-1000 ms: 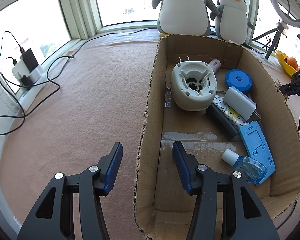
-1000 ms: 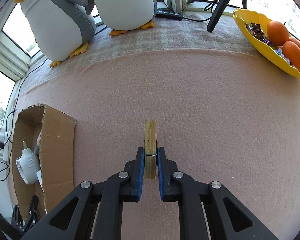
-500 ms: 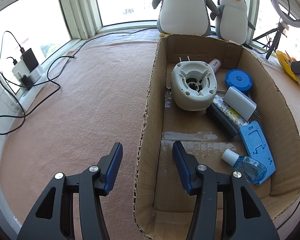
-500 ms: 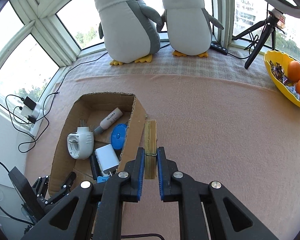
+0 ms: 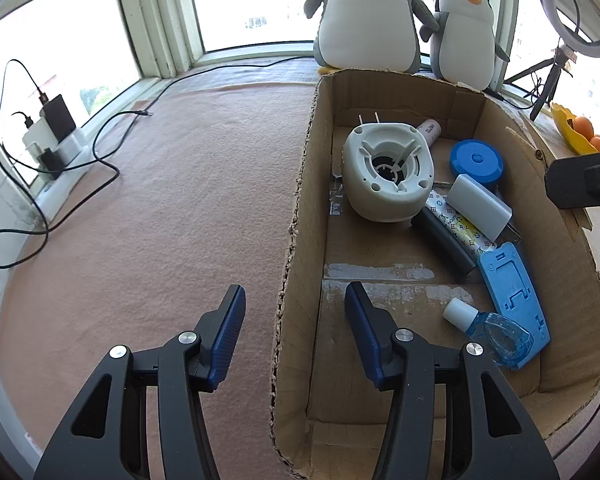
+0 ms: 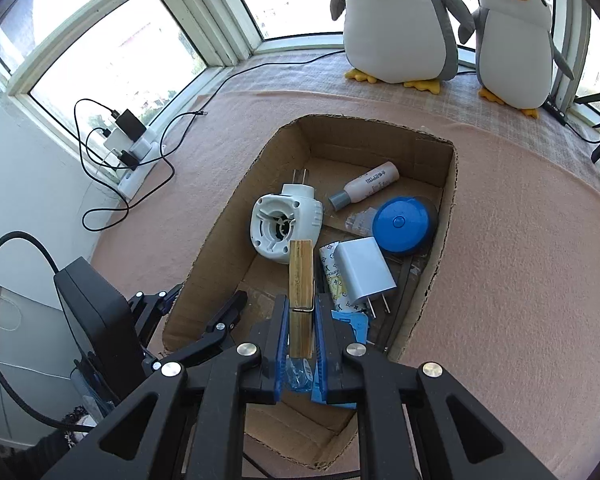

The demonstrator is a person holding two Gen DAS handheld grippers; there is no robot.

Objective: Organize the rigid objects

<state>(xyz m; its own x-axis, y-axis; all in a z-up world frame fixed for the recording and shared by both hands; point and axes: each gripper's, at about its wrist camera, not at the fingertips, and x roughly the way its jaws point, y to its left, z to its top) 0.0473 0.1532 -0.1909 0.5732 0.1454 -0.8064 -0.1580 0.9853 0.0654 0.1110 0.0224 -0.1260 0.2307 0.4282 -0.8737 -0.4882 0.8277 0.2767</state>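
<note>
An open cardboard box (image 5: 296, 216) (image 6: 446, 216) lies on the pink felt. In it are a white plug-in device (image 5: 388, 176), a blue round lid (image 5: 476, 158), a white charger (image 6: 362, 272), a blue stand (image 5: 512, 288), a small clear bottle (image 5: 496, 332) and a white tube (image 6: 366, 186). My left gripper (image 5: 296, 320) stands open astride the box's left wall, its pads clear of the cardboard. My right gripper (image 6: 301, 308) is shut on a wooden clothespin (image 6: 301, 268), held above the box's near half and pointing steeply down.
Two plush penguins (image 6: 400, 20) stand at the window behind the box. A power strip with chargers and loose cables (image 5: 56, 136) lies at the left wall. A yellow bowl of oranges (image 5: 576, 134) and a tripod (image 5: 548, 80) sit to the right.
My right gripper has carried the clothespin left from bare felt to above the box, rolling as it went. Its black body has entered the left wrist view at the right. The left gripper stayed put.
</note>
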